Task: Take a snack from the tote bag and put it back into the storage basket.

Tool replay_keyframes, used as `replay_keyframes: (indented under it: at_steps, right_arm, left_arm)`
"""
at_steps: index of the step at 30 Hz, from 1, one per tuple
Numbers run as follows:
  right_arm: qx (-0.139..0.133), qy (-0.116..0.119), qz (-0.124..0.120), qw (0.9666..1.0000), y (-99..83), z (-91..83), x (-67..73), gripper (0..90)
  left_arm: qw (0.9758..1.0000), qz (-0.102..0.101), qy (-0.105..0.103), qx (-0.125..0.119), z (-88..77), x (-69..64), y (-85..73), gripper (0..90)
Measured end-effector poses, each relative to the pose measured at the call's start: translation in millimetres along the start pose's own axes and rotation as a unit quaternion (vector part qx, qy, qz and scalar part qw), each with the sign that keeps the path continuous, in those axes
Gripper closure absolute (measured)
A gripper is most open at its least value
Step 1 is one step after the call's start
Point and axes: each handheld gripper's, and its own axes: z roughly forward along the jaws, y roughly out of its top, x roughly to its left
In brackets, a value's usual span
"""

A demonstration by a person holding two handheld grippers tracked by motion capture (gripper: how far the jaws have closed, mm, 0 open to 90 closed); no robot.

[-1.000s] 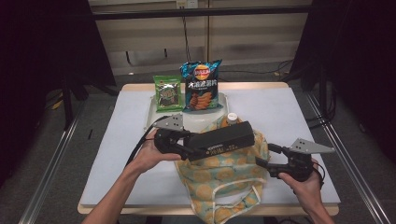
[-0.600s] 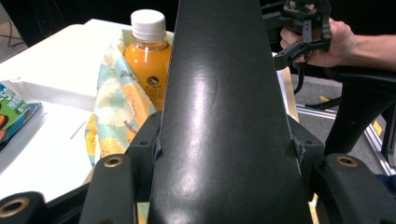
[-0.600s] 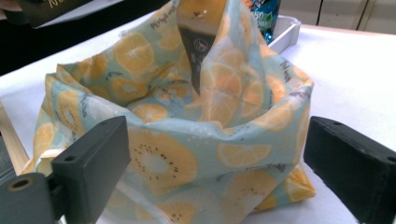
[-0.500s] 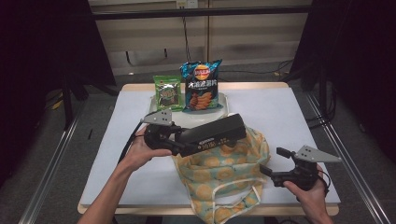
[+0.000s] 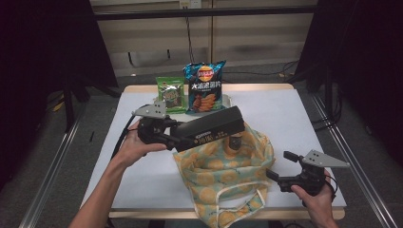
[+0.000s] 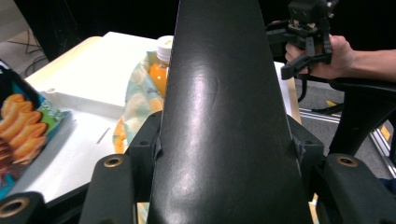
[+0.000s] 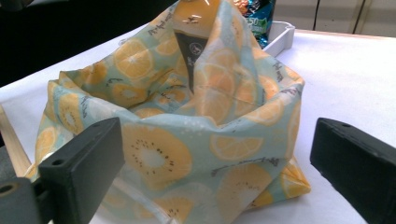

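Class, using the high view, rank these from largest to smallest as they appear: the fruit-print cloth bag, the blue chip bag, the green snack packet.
1. Fruit-print cloth bag, clearly largest, though nearest the camera.
2. Blue chip bag.
3. Green snack packet, smallest; it stands beside the chip bag, so that comparison is fair.

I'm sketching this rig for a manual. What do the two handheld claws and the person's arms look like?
Both the left claw and right claw are black, blocky two-jaw tools, each topped by a grey three-cornered plate. A black cable trails from the left one. The forearms are bare, no sleeves visible.
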Motion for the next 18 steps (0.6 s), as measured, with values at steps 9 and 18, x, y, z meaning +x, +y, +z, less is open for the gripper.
replay_keyframes:
  at_steps: [9, 18]
  right_arm:
    - [0.008, 0.012, -0.001, 0.9999, -1.4, 6.4, 1.2, 1.8]
    - [0.0, 0.029, -0.006, 0.9996, -1.1, 3.8, 1.4, 0.0]
  left_arm:
    - [0.9996, -0.014, 0.022, -0.006, -18.2, 17.8, 2.4, 43.3]
    - [0.9987, -0.01, 0.048, 0.01, -27.3, 35.4, 4.3, 43.3]
